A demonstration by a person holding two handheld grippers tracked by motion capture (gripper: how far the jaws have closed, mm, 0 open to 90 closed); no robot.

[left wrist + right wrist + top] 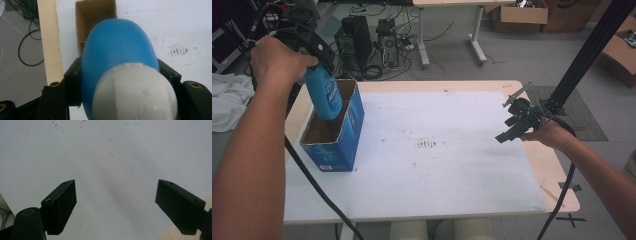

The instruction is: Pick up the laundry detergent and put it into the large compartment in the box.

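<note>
Left gripper (120, 82) is clamped on a blue bottle (324, 95) with a white cap (135, 92), one black jaw pressed against each side of its body. From the high view the person's left hand (279, 60) holds it over the far left of the table, with the bottle's lower end dipping into the open top of a blue cardboard box (334, 132). The box stands upright near the table's left edge, its brown inside showing, and looks empty apart from the bottle's end.

Over at the right, the right gripper (512, 127) hangs above the table's right side in the right hand (552, 132), well apart from the box; in its own view the jaws stand wide apart with nothing between them.

A white sheet (437, 165) covers most of the light wooden table (562, 190), leaving bare wood along the left, far and right edges. The sheet carries a cluster of small dark smudges (427, 144) near its middle and fainter specks around them.

Beyond the far edge, on a grey floor, stand two dark computer towers (367, 42) among tangled cables, the legs of another desk (449, 35), and cardboard boxes (519, 15) at the far right. A black slanted post (587, 55) rises at the right, and white cloth (229, 102) lies off to the left.
</note>
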